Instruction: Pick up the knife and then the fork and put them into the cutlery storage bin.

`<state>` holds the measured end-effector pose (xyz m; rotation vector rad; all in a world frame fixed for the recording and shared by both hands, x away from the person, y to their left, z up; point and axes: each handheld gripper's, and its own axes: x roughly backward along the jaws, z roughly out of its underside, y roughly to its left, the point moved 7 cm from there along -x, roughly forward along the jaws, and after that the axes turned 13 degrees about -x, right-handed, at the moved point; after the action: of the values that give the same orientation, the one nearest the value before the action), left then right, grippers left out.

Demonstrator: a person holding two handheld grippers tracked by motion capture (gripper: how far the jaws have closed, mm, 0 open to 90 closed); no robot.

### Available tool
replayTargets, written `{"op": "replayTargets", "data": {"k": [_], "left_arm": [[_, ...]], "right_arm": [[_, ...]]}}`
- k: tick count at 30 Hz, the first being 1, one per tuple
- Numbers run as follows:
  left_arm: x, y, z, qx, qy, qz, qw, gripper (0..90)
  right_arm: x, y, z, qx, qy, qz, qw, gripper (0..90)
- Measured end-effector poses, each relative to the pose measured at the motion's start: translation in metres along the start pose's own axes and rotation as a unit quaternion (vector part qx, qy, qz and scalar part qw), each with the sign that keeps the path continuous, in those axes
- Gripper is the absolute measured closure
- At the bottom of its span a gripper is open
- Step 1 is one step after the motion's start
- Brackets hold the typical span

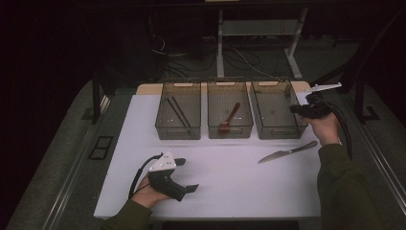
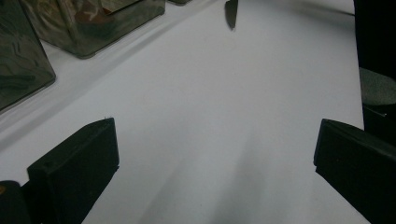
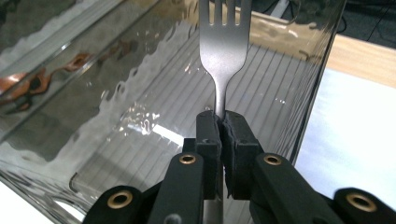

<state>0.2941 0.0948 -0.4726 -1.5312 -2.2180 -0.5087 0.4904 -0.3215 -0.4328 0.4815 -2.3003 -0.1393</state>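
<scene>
Steel shows between the pads of the right gripper (image 3: 223,122): they are pinched tight on the neck of a fork (image 3: 225,42), tines pointing away from the camera into the right bin (image 3: 322,70). Gripping at the narrow neck keeps the fork from swinging and leaves the head free to go in first. From above, that gripper (image 1: 300,109) sits over the near right part of the same bin (image 1: 268,128), the last of three clear bins in a row at the back of the white tabletop (image 1: 230,187). The sorting seems to be by kind: the left bin (image 1: 165,129) holds dark chopsticks (image 1: 177,111), the middle bin (image 1: 215,130) a reddish spoon (image 1: 231,117), so the fork belongs in the third, which looks bare under it. A knife (image 1: 287,152) lies on the tabletop in front of the right bin, apart from it, probably waiting its turn. The left gripper (image 1: 184,175) rests low near the front left of the tabletop, its jaws spread wide with nothing between them; its own camera looks across bare white tabletop (image 2: 219,116) towards the knife's tip (image 2: 230,13). It is parked out of the way, I judge, while the right hand does the placing.
</scene>
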Motion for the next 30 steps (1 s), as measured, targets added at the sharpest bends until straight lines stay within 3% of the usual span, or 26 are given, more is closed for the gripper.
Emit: {"op": "replayTargets", "data": {"k": [13,19,26,30], "left_arm": [[0.000,0.000,0.000,0.000,0.000,0.001,1.0000,0.0],[0.000,0.000,0.000,-0.001,-0.001,0.001,1.0000,0.0],[0.000,-0.001,-0.001,-0.001,-0.001,0.000,1.0000,0.0],[0.000,-0.001,-0.001,-0.003,0.000,0.001,1.0000,0.0]], "right_arm": [[-0.014,0.004,0.003,0.010,0.023,0.009,0.9996,84.1],[-0.013,0.006,0.002,0.005,0.017,0.004,0.9998,69.4],[0.009,0.012,0.000,-0.014,-0.019,-0.029,0.9993,53.9],[0.030,0.022,0.003,0.009,-0.035,-0.028,0.9990,48.2]]}}
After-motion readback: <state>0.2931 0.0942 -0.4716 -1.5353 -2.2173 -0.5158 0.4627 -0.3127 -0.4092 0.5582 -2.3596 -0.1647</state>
